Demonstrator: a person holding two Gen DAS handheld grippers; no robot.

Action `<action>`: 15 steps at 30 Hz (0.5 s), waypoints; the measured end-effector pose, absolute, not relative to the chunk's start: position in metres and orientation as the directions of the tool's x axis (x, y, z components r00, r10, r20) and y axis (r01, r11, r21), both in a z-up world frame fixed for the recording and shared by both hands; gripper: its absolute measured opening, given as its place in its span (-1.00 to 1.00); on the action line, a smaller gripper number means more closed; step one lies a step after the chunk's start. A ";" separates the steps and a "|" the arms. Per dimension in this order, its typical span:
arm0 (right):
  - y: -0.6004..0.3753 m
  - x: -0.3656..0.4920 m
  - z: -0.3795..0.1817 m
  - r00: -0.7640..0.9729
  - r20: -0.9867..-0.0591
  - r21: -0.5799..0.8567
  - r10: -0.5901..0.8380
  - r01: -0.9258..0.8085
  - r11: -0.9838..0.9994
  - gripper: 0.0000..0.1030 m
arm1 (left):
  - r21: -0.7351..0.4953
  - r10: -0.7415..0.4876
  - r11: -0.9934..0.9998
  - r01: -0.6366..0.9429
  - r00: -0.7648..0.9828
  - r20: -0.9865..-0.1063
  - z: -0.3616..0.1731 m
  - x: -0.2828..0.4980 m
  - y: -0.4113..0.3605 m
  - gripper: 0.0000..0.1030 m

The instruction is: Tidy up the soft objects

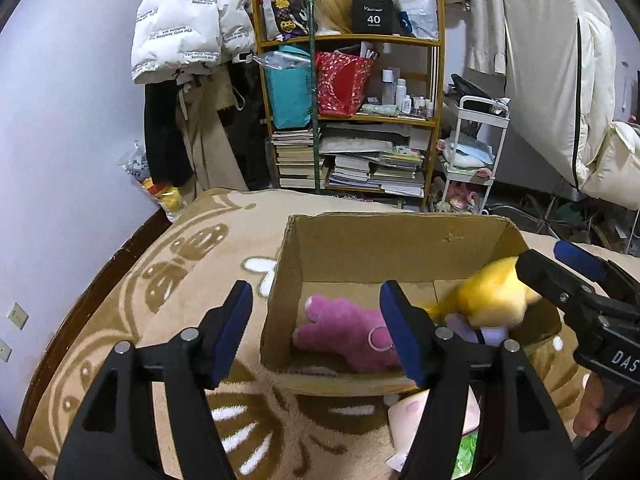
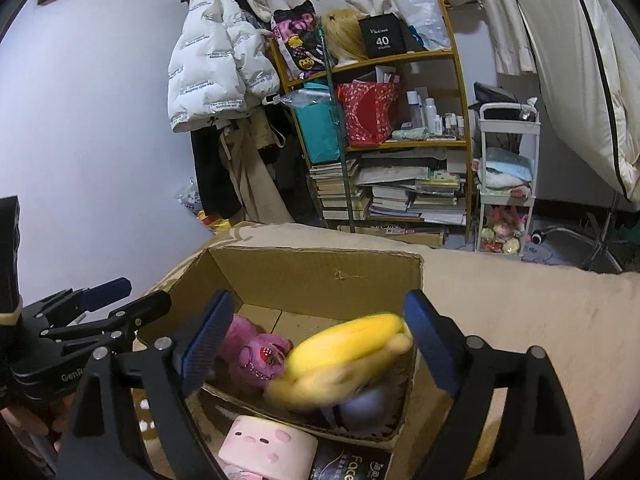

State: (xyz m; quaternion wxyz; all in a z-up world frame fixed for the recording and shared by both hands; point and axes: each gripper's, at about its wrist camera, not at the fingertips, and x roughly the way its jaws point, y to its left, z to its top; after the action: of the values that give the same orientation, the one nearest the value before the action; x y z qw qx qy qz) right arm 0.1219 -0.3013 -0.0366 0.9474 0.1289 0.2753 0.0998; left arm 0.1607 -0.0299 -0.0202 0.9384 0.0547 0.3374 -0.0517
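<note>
An open cardboard box [image 1: 360, 248] [image 2: 320, 268] stands on a beige patterned blanket. A pink plush toy [image 1: 344, 332] [image 2: 252, 352] lies inside it at the left. A yellow plush [image 1: 492, 300] [image 2: 344, 356], blurred, is in the box's right part, on a lavender plush [image 2: 368, 404]. My right gripper [image 2: 316, 344] is open over the box, its fingers wide on either side of the yellow plush and not touching it; it also shows in the left wrist view [image 1: 560, 276]. My left gripper [image 1: 316, 332] is open and empty at the box's near left corner.
A pale pink square plush [image 2: 268, 448] [image 1: 416, 416] lies in front of the box, beside a dark packet [image 2: 352, 468]. A cluttered wooden shelf [image 1: 348, 112] and a white cart [image 1: 476, 148] stand behind. A white puffer jacket [image 1: 188, 20] hangs at the left.
</note>
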 end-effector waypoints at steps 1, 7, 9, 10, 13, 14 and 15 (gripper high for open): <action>-0.302 0.120 -0.036 0.828 -0.498 0.298 0.258 -0.115 0.947 0.93 | 0.065 -0.059 0.989 0.131 0.767 -0.639 -0.019 0.159 -0.028 0.36; -0.300 0.108 -0.029 0.822 -0.511 0.284 0.250 -0.112 0.952 1.00 | 0.069 -0.046 0.991 0.116 0.772 -0.634 -0.014 0.145 -0.022 0.58; -0.298 0.102 -0.026 0.821 -0.515 0.278 0.247 -0.112 0.954 1.00 | 0.063 -0.050 0.991 0.117 0.766 -0.641 -0.012 0.141 -0.020 0.72; -0.298 0.099 -0.025 0.820 -0.518 0.276 0.244 -0.110 0.955 1.00 | 0.058 -0.053 0.992 0.117 0.765 -0.641 -0.011 0.138 -0.019 0.75; -0.298 0.092 -0.023 0.819 -0.528 0.268 0.224 -0.089 0.959 1.00 | 0.048 -0.057 0.992 0.114 0.769 -0.637 -0.005 0.129 -0.016 0.77; -0.298 0.089 -0.022 0.816 -0.533 0.267 0.224 -0.088 0.960 1.00 | 0.047 -0.057 0.993 0.112 0.769 -0.637 -0.004 0.126 -0.015 0.80; -0.297 0.086 -0.022 0.815 -0.535 0.267 0.223 -0.088 0.960 1.00 | 0.046 -0.055 0.993 0.109 0.769 -0.637 -0.002 0.122 -0.015 0.86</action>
State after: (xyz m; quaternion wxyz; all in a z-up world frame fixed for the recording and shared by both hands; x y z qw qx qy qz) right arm 0.0861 -0.2974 -0.0219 0.9456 0.1154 0.2928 0.0824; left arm 0.1225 -0.0147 -0.0023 0.9397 0.0403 0.3368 -0.0436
